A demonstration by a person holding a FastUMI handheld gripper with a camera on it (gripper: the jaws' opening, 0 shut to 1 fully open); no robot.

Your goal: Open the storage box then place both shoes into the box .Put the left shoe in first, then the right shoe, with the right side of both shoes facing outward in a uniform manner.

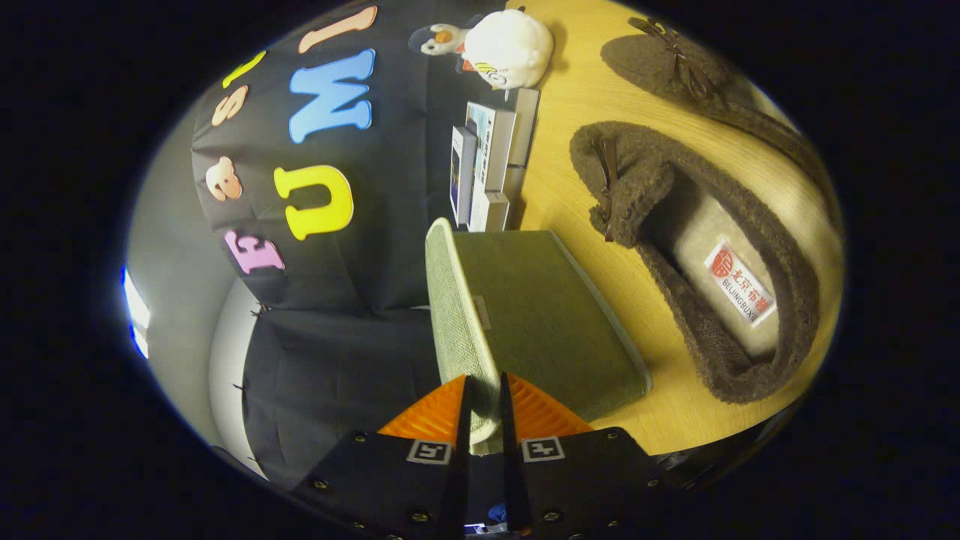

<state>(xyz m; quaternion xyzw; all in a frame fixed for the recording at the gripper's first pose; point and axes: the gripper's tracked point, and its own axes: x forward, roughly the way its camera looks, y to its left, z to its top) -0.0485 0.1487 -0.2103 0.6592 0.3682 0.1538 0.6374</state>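
Pinching the near edge of the green storage box lid [457, 315] at the bottom centre of the frame, my gripper [484, 409] is closing both fingers on that thin fabric rim. I am seeing the storage box [555, 315] lying just beyond the fingers on the wooden table [570, 97]. Right of the box, a brown fuzzy shoe [697, 277] is sitting with its opening showing, and the second shoe [675, 64] is lying past it, upper right. Some small cartons [487, 161] and a plush toy [502, 45] are standing near the top centre.
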